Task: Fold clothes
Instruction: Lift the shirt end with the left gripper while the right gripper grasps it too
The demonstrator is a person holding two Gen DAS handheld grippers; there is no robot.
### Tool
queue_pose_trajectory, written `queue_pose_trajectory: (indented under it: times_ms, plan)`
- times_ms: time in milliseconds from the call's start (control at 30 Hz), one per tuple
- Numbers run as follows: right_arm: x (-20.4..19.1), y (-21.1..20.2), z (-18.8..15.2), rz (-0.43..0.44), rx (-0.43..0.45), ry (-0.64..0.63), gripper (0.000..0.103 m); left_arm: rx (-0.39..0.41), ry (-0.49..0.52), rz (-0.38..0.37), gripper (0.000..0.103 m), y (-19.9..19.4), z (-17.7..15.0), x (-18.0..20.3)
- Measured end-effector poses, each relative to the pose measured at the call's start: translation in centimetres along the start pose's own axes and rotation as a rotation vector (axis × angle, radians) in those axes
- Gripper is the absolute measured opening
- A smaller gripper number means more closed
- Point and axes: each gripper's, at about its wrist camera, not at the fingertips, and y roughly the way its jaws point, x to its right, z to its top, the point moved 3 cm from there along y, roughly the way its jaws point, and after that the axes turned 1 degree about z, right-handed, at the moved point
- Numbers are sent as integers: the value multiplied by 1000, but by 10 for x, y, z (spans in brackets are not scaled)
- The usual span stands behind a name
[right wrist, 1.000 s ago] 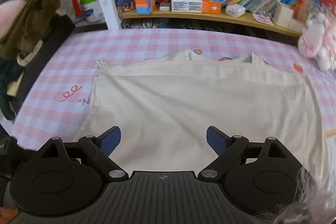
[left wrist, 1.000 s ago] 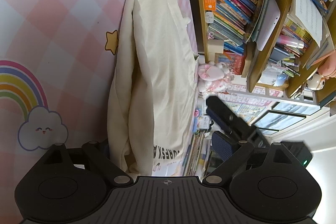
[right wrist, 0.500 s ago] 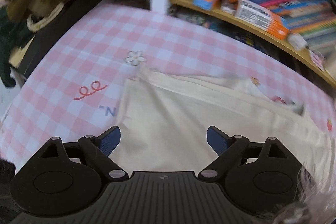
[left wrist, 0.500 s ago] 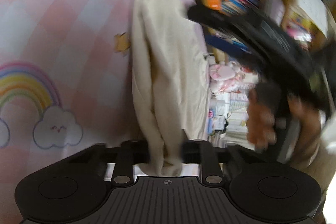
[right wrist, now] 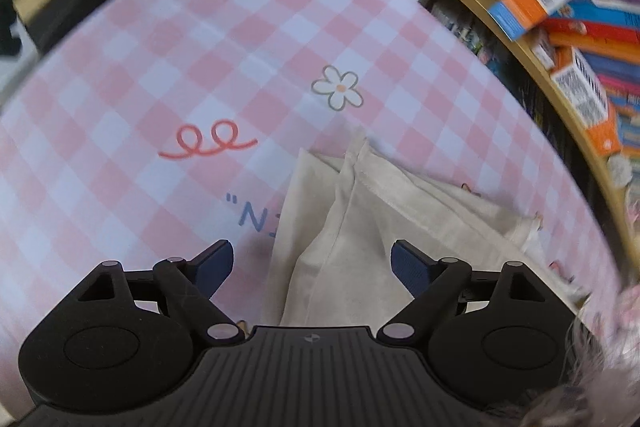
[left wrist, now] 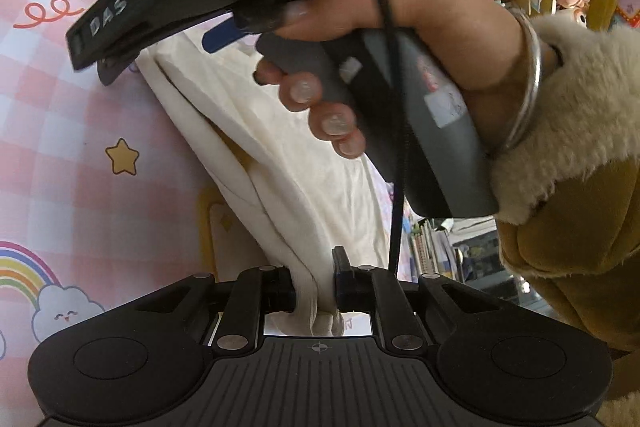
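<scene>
While the left gripper (left wrist: 315,293) is closing on the cream cloth's (left wrist: 280,147) bunched end, the right gripper (right wrist: 312,263) is hovering wide over its far corner on the checked surface (right wrist: 160,67).

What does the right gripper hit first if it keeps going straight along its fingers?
Most likely the cream garment. The right gripper is open and points steeply down, with the folded cloth's corner lying between and just beyond its fingers on the pink checked tablecloth. The gap to the cloth is hard to judge.
</scene>
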Motion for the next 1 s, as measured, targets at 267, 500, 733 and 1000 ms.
queue_pose_trajectory:
  times_ms: [267, 500, 733, 1000]
  plan:
    - [0, 11, -4, -61, -46, -44, 40, -13, 32, -4, 12, -7, 1, 4]
    - [24, -11, -14, -16, 25, 27, 11, 6, 147, 11, 10, -18, 2, 25]
    - [68, -53, -33, 8, 146, 82, 9, 20, 264, 12, 10, -7, 14, 72]
    - [131, -86, -77, 32, 273, 165, 9, 14, 348, 11, 10, 14, 27, 116]
